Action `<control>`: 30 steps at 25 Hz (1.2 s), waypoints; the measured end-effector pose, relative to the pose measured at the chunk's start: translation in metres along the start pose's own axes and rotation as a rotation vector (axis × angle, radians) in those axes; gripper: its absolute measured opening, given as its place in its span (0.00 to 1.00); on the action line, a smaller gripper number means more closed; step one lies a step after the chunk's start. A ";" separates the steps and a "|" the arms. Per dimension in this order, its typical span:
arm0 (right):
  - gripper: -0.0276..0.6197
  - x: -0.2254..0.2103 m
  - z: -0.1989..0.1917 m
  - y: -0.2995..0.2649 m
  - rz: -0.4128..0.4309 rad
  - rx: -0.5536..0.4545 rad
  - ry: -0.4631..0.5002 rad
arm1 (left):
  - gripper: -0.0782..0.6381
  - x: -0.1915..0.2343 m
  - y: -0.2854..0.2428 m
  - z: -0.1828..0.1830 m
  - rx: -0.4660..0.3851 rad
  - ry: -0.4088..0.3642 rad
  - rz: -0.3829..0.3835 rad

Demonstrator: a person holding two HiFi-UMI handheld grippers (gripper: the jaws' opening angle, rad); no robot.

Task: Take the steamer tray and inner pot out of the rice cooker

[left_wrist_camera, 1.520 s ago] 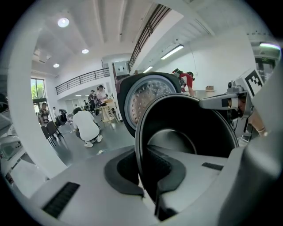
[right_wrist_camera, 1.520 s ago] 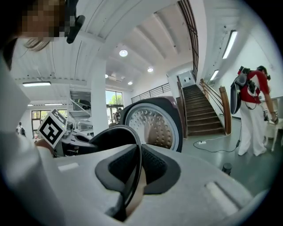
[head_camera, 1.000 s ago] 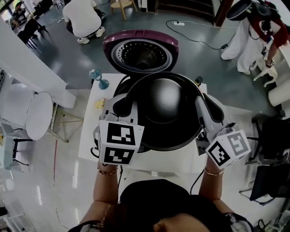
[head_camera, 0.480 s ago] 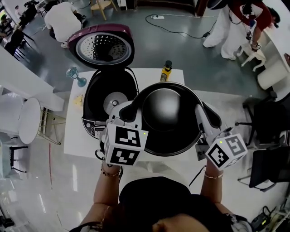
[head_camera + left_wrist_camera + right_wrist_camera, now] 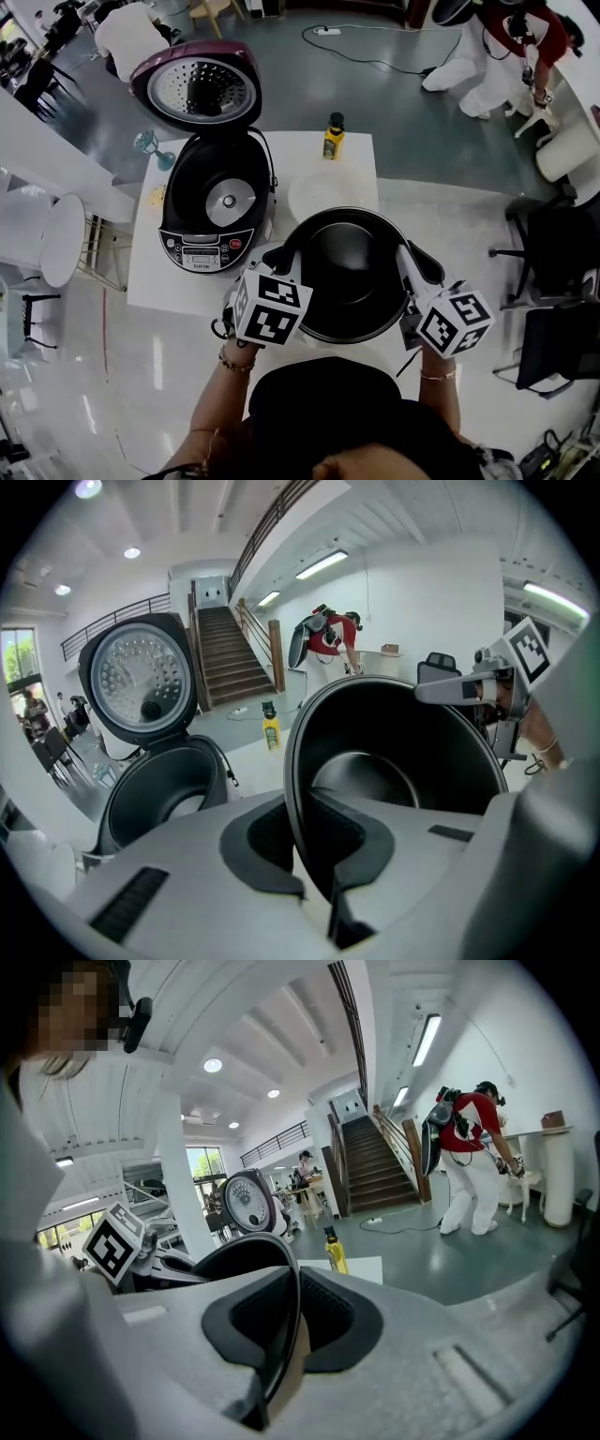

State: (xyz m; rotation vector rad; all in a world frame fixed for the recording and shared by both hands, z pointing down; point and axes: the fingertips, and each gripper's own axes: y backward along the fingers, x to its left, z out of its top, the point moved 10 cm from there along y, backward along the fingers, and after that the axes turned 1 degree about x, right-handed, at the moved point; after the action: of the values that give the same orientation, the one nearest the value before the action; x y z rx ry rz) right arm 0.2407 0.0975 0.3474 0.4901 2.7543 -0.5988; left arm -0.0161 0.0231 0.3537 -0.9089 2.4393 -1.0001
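Note:
Both grippers hold the black inner pot (image 5: 349,272) by opposite sides of its rim, over the white table (image 5: 150,281) in front of me. My left gripper (image 5: 289,255) is shut on the left rim (image 5: 298,789), my right gripper (image 5: 403,255) on the right rim (image 5: 286,1307). The rice cooker (image 5: 208,202) stands open at the table's left, its cavity empty and its purple lid (image 5: 197,86) raised. A pale round tray (image 5: 323,192) lies on the table just beyond the pot.
A yellow bottle (image 5: 332,137) stands at the table's far edge, a blue glass (image 5: 150,147) at its far left corner. A person in white trousers (image 5: 497,47) works at the back right. Chairs stand to the left (image 5: 56,239) and right (image 5: 553,272).
The pot has come away from the cooker, moving right, lower and closer to me, with both grippers still on its rim. The cooker's empty cavity now shows in full.

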 end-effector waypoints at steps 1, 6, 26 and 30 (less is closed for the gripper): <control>0.10 -0.003 -0.006 0.001 -0.004 0.014 -0.015 | 0.12 -0.004 -0.003 -0.004 0.015 0.000 -0.005; 0.10 -0.013 -0.031 0.003 -0.007 0.077 -0.060 | 0.12 -0.016 -0.017 -0.023 0.081 0.012 -0.031; 0.10 -0.061 -0.091 -0.038 0.018 0.228 -0.197 | 0.13 -0.022 -0.085 -0.057 0.250 0.029 -0.070; 0.10 -0.068 -0.096 -0.048 0.020 0.242 -0.219 | 0.13 -0.019 -0.097 -0.059 0.272 0.032 -0.074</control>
State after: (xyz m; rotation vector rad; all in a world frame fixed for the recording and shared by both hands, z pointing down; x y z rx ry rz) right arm 0.2651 0.0805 0.4715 0.4728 2.4802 -0.9285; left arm 0.0082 0.0124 0.4661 -0.8993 2.2351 -1.3427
